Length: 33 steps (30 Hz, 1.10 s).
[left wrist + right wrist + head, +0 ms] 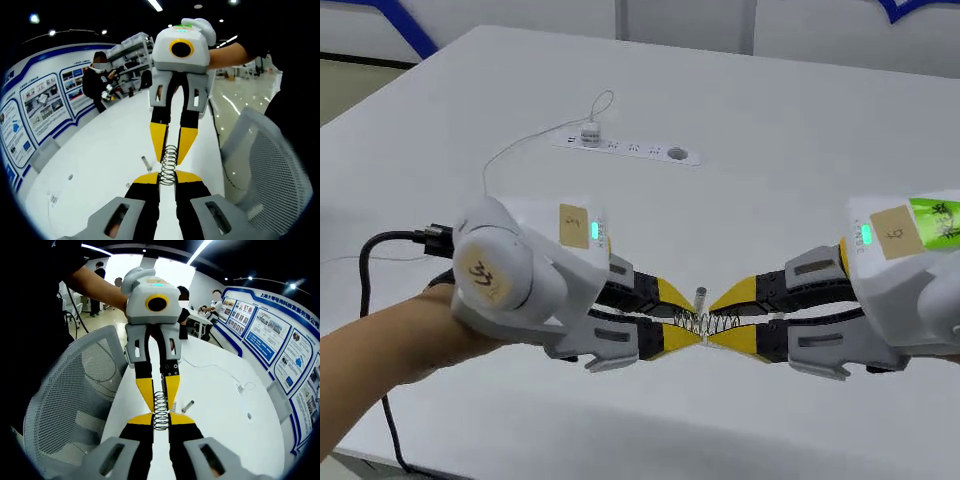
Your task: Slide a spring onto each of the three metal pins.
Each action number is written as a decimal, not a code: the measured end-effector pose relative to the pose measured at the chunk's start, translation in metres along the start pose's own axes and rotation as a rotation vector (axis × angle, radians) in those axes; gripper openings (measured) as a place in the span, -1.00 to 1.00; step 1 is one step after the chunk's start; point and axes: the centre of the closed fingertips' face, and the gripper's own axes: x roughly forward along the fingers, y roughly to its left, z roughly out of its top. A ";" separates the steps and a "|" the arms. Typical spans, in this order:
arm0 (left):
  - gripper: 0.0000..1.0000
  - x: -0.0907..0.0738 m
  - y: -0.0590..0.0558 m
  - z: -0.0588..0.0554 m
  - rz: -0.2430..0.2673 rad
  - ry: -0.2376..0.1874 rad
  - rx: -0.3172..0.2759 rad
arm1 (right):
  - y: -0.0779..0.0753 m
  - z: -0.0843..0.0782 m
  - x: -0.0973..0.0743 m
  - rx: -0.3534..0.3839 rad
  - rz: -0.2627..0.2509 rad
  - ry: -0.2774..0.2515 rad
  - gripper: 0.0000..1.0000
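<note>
A small steel spring (pixel 708 322) hangs level just above the white table (pixel 770 150), gripped from both ends. My left gripper (pixel 692 328) comes in from the left and is shut on one end of it; my right gripper (pixel 722 325) comes in from the right, shut on the other end. The yellow tips nearly touch. In the left gripper view the spring (pixel 170 162) rises from my left gripper (pixel 167 176) into the opposite jaws. The right gripper view shows the spring (pixel 160 411) above my right gripper (pixel 160 420). One metal pin (pixel 701 297) lies on the table just behind the tips, seen also as the pin (pixel 187 406).
A white power strip (pixel 630 148) with a plug (pixel 590 133) and a thin white cord lies at the far middle of the table. A black cable (pixel 380 240) trails off the left gripper. A grey mesh chair (pixel 75 390) stands beside the table edge. People stand in the background.
</note>
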 end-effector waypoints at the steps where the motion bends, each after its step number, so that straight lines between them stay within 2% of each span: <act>1: -0.80 0.000 -0.001 0.000 -0.003 -0.001 -0.001 | 0.001 0.000 0.000 0.000 0.002 -0.001 -0.78; 12: -0.80 0.002 -0.002 -0.006 -0.012 0.005 -0.007 | 0.003 -0.004 0.003 0.030 0.012 -0.006 -0.76; 23: -0.80 0.000 -0.003 -0.004 -0.017 -0.006 -0.007 | 0.003 -0.009 0.003 0.060 0.009 -0.002 -0.76; 33: -0.80 -0.001 -0.005 -0.006 -0.020 0.008 0.004 | 0.006 -0.009 0.005 0.066 0.025 0.001 -0.77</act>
